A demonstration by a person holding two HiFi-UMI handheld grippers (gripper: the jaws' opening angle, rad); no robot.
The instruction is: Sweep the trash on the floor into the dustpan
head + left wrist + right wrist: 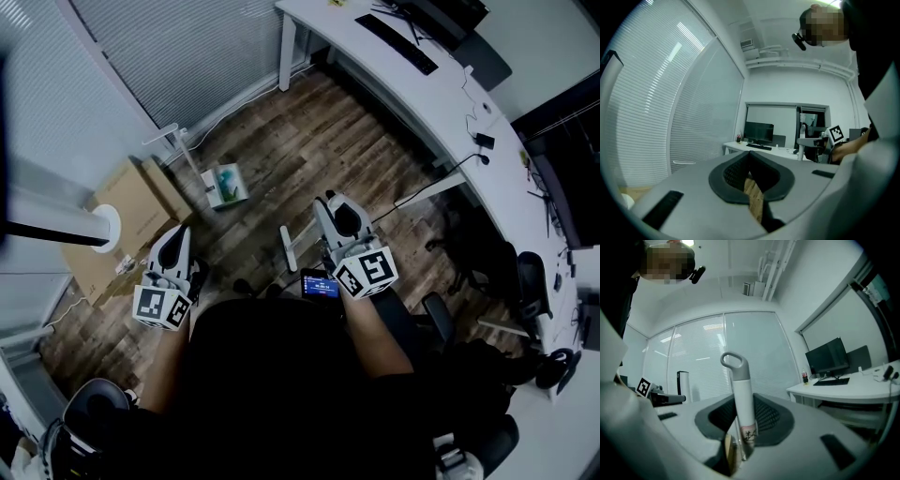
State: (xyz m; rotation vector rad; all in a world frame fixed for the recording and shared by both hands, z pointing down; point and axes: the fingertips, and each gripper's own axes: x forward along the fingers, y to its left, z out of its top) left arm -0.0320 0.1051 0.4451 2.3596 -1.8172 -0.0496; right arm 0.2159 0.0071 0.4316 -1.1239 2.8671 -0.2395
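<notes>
Jaws of my right gripper (742, 420) clamp the upright white broom handle (741, 385) with its grey loop (732, 360) on top, my left gripper (750, 160) is pinched together on nothing, and the white-and-green dustpan (226, 185) lies on the wood floor (309, 141) near the cardboard (131, 214).

Dim, perhaps underexposed; fisheye-warped edges

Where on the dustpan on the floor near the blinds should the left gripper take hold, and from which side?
Probably its thin white handle, which appears to stand up from the pan near the blinds. Come from the open floor side, jaws level across the rod; the pan looks too broad for them. The left gripper is shut and must open first.
</notes>
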